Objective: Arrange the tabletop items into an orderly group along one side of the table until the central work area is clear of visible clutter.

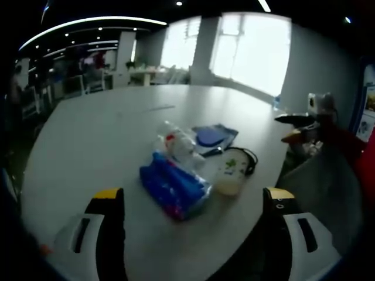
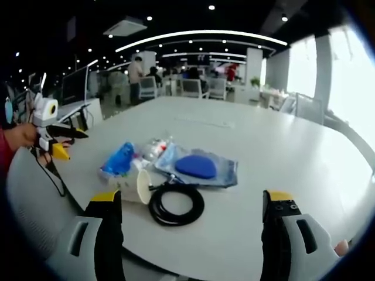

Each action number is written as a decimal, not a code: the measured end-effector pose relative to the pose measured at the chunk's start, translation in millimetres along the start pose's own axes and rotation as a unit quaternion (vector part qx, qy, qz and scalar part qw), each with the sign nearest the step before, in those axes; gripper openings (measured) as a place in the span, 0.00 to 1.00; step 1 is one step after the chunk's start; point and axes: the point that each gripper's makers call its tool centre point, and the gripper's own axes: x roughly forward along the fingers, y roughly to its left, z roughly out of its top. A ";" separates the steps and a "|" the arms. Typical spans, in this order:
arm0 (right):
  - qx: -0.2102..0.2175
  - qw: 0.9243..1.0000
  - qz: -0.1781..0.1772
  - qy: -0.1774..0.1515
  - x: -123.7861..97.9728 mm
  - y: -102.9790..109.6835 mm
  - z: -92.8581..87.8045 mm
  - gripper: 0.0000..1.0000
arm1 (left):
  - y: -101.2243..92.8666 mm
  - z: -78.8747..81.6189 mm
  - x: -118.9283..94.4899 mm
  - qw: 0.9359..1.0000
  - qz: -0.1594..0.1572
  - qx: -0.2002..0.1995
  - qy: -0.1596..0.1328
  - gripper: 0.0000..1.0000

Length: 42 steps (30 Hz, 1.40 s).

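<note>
Both my grippers hang open over a cluster already gathered at the table's near edge.

From left to right in the right gripper view: blue packet (image 2: 119,158), paper cup (image 2: 136,185) on its side, black cable coil (image 2: 176,203), blue pad in its clear bag (image 2: 197,166), all touching or close, so the middle of the table (image 2: 246,134) lies bare. My left gripper (image 1: 193,205) and right gripper (image 2: 191,206) hold nothing, jaws spread, perhaps to nudge stragglers in.

Left gripper (image 1: 193,202) hovers with jaws spread wide. Right gripper (image 2: 193,205) hangs the same way, jaws wide apart, gripping nothing.
</note>
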 end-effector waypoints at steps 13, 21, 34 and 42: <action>-0.015 0.999 0.040 0.009 6.8 17.6 4.0 0.90 | -0.8 -0.6 0.0 1.000 -0.002 0.002 0.002 0.96; -0.024 0.998 0.055 0.015 12.8 28.6 3.8 0.89 | -1.9 -2.1 1.1 1.000 -0.004 0.004 0.006 0.96; -0.047 0.992 0.113 0.041 32.5 63.5 -1.4 0.85 | -0.5 -2.0 0.7 1.000 -0.001 0.002 0.005 0.96; -0.063 0.986 0.143 0.052 40.8 79.2 -0.4 0.83 | 0.7 -2.2 0.3 1.000 0.001 0.001 0.005 0.95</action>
